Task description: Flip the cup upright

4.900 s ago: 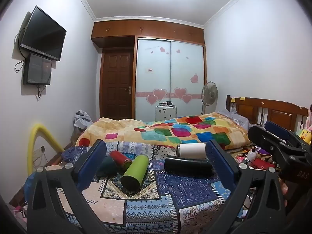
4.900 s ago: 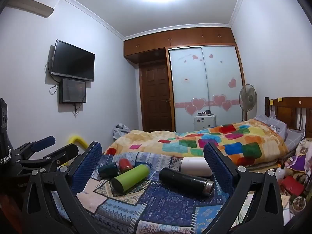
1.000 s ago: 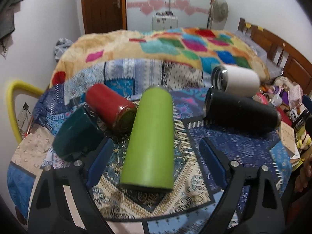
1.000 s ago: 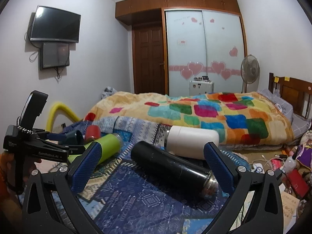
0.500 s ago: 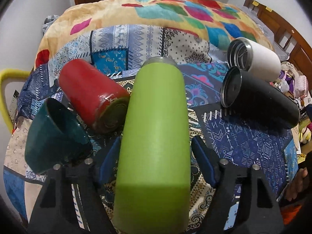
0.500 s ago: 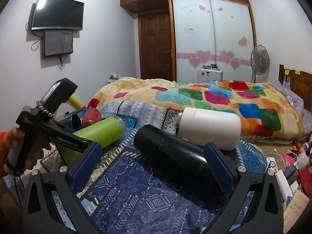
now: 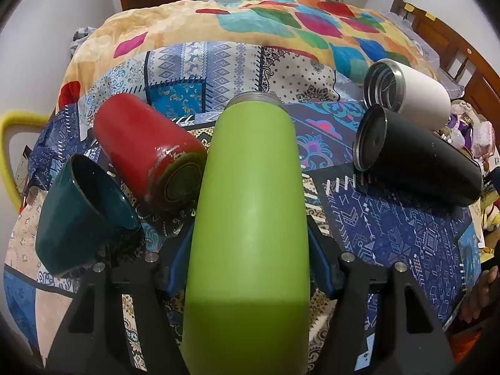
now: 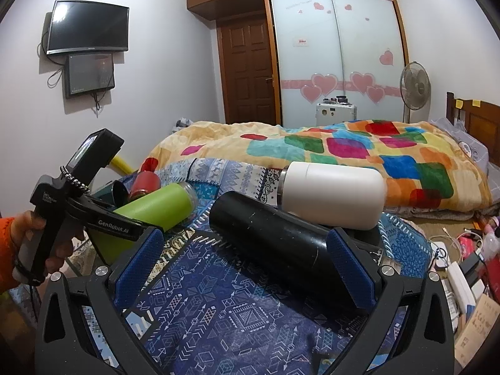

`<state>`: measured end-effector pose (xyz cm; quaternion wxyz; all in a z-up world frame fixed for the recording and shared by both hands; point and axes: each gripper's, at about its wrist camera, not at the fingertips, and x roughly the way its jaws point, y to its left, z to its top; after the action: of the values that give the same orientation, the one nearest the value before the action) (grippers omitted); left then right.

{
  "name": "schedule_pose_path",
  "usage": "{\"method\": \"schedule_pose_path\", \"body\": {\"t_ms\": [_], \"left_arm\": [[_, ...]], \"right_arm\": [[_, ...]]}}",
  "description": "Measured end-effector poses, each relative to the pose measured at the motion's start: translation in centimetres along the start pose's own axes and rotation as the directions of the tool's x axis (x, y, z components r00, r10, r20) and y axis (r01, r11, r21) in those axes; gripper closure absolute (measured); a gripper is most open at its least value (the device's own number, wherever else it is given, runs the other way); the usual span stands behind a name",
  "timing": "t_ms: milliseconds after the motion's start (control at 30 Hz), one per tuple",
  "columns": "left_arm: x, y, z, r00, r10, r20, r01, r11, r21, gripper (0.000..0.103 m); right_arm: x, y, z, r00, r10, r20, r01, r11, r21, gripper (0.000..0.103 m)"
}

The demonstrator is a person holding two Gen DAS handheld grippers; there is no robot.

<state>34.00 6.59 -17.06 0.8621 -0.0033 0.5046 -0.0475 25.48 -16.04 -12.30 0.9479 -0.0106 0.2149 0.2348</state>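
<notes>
Several cups lie on their sides on a patterned cloth (image 7: 390, 228). A lime-green bottle (image 7: 250, 218) lies lengthwise between the blue pads of my left gripper (image 7: 250, 259), which is closed against both its sides. In the right wrist view the green bottle (image 8: 156, 209) and the left gripper's body (image 8: 81, 206) show at left. My right gripper (image 8: 243, 268) is open, its pads either side of the near end of a black tumbler (image 8: 275, 240) without touching it. A white tumbler (image 8: 331, 193) lies just behind the black one.
A red cup (image 7: 150, 153) and a dark teal mug (image 7: 78, 209) lie left of the green bottle, close together. The black tumbler (image 7: 415, 168) and white tumbler (image 7: 409, 93) lie at right. A colourful quilt (image 8: 343, 147) covers the bed behind. Clutter (image 8: 468, 262) sits on the floor at right.
My left gripper came down over the green bottle and its pads closed in on its sides. My right gripper moved closer to the black tumbler and stayed open.
</notes>
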Motion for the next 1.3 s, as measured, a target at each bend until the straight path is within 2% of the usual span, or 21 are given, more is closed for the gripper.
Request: {"method": "schedule_pose_path", "body": {"t_ms": [433, 733, 1033, 1167, 1300], "left_arm": [[-4.5, -1.0, -2.4, 0.996, -0.010, 0.093, 0.009, 1.000, 0.015, 0.038], [-8.9, -2.8, -4.7, 0.986, -0.010, 0.164, 0.002, 0.999, 0.047, 0.038], [-11.6, -5.2, -7.5, 0.983, -0.048, 0.178, 0.036, 0.997, 0.074, 0.038], [-11.6, -6.6, -8.6, 0.985, -0.048, 0.169, 0.032, 0.995, 0.096, 0.038], [-10.5, -8.0, -9.4, 0.988, -0.076, 0.136, 0.061, 0.992, 0.107, 0.038]], "right_arm": [[-0.8, 1.0, 0.2, 1.000, 0.003, 0.004, -0.003, 1.000, -0.015, 0.000], [-3.1, 1.5, 0.8, 0.999, -0.001, 0.037, 0.001, 1.000, -0.013, 0.000], [-5.8, 2.4, 0.9, 0.997, -0.002, 0.072, 0.004, 1.000, -0.022, 0.000], [-6.7, 2.4, 0.6, 0.997, -0.002, 0.078, 0.004, 1.000, -0.019, 0.000], [-7.1, 2.3, 0.1, 0.997, -0.012, 0.073, 0.013, 1.000, -0.017, 0.000]]}}
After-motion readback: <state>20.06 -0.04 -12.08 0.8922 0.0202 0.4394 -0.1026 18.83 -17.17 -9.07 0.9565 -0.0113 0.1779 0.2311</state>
